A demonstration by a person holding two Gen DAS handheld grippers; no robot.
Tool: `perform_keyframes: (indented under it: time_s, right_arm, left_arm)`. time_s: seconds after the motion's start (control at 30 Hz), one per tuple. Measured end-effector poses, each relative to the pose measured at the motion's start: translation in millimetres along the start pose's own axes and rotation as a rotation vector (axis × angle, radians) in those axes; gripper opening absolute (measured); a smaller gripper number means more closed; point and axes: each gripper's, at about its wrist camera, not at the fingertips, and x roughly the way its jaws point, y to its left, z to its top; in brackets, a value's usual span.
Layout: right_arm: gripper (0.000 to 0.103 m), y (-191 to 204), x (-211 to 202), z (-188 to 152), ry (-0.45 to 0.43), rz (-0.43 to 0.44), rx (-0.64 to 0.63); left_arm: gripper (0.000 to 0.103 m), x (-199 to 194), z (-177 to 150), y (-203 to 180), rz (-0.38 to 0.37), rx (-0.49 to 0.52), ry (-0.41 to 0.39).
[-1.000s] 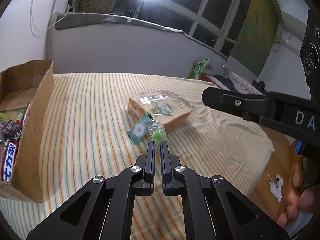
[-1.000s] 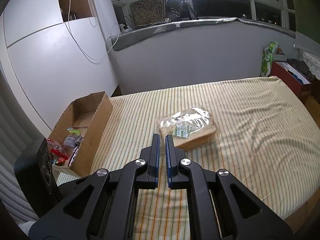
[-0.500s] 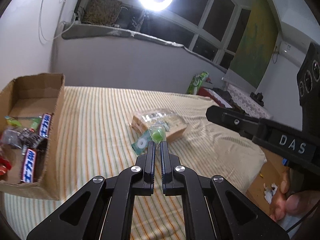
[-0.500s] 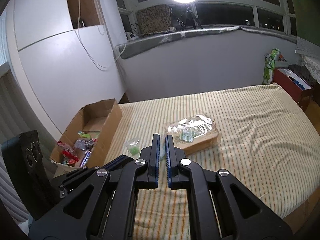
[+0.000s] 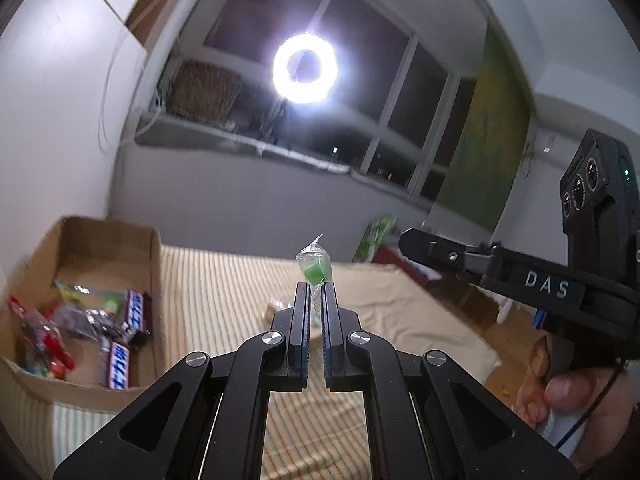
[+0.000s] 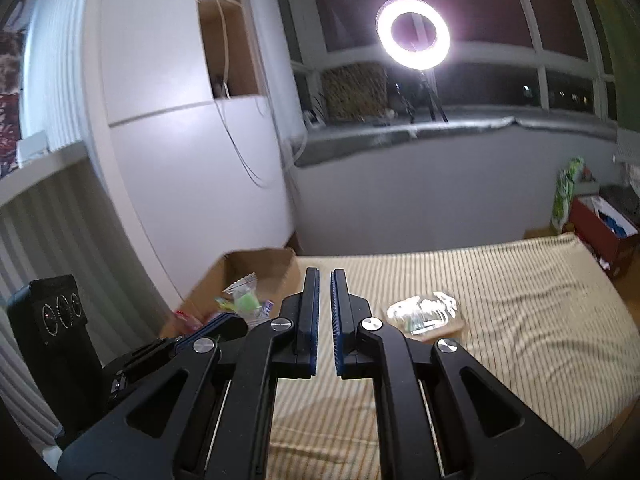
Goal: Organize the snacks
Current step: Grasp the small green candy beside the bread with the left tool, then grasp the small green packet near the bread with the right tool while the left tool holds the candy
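My left gripper (image 5: pixel 316 292) is shut on the clear wrapper of a small green candy (image 5: pixel 314 270), which it holds in the air above the striped bed (image 5: pixel 224 280). From the right wrist view the same candy (image 6: pixel 246 300) hangs in front of the open cardboard box (image 6: pixel 288 264). That box (image 5: pixel 156 280) sits at the left and holds several snacks, among them chocolate bars (image 5: pixel 134 314). My right gripper (image 6: pixel 325 276) is shut with nothing in it, raised over the bed. A clear bread package (image 6: pixel 424 314) lies mid-bed, mostly hidden behind the fingers in the left wrist view.
A hand (image 5: pixel 568 392) holds the right gripper (image 5: pixel 406 240) at the right of the left wrist view. A white wardrobe (image 6: pixel 160 160) stands behind the box. A red box (image 6: pixel 600 236) sits past the bed's far right corner. A ring light (image 6: pixel 412 34) shines above the sill.
Both grippers have risen and tilted upward. The left one lifted the green candy off the bed beside the bread and carried it left toward the box. The right stayed shut and empty.
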Motion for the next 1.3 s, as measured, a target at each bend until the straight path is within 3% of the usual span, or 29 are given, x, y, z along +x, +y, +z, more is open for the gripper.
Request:
perform_keyframes:
  time_s: [0.27, 0.43, 0.53, 0.6, 0.63, 0.73, 0.83, 0.93, 0.97, 1.0, 1.13, 1.3]
  right_arm:
    - [0.006, -2.4, -23.9, 1.9, -0.053, 0.037, 0.004]
    - [0.006, -18.5, -20.8, -8.8, -0.029, 0.017, 0.014]
    - [0.009, -30.3, 25.1, -30.6, 0.159, 0.017, -0.005]
    - [0.031, -37.5, 72.0, -59.0, 0.272, 0.019, 0.012]
    - [0.049, -40.7, 93.7, -70.7, 0.333, 0.023, 0.021]
    - [0.051, -56.1, 153.1, -99.7, 0.440, -0.009, 0.062]
    - [0.051, -67.7, 186.0, -104.2, 0.457, -0.001, 0.117]
    - [0.047, -71.7, 200.1, -98.7, 0.445, -0.004, 0.134]
    - [0.022, -72.0, 203.8, -97.7, 0.442, -0.003, 0.138]
    - [0.005, -72.4, 205.6, -98.0, 0.441, -0.004, 0.135]
    - [0.005, -71.9, 197.3, -102.4, 0.419, 0.004, 0.121]
    - [0.005, -55.2, 148.9, -85.8, 0.320, -0.050, 0.018]
  left_arm:
    - [0.003, -34.6, 16.2, 3.6, 0.033, 0.001, -0.078]
    - [0.003, -45.5, 21.9, 7.2, 0.061, 0.004, -0.104]
    - [0.003, -46.0, 20.4, 13.2, 0.098, 0.007, -0.104]
    - [0.003, -43.3, 16.0, 19.5, 0.131, 0.006, -0.094]
    - [0.003, -43.3, 13.4, 22.4, 0.141, 0.003, -0.092]
    - [0.003, -31.1, 2.8, 31.3, 0.177, -0.002, -0.060]
    - [0.003, -17.6, -7.1, 37.9, 0.196, -0.012, -0.020]
    - [0.003, -5.8, -11.4, 41.4, 0.207, -0.009, 0.007]
    - [0.003, -1.9, -11.7, 41.9, 0.206, -0.009, 0.014]
    - [0.003, 0.8, -11.6, 41.8, 0.206, -0.008, 0.017]
    - [0.003, 10.9, -11.1, 38.3, 0.206, 0.009, 0.029]
    - [0.003, 14.0, -8.4, 31.3, 0.201, 0.024, 0.037]
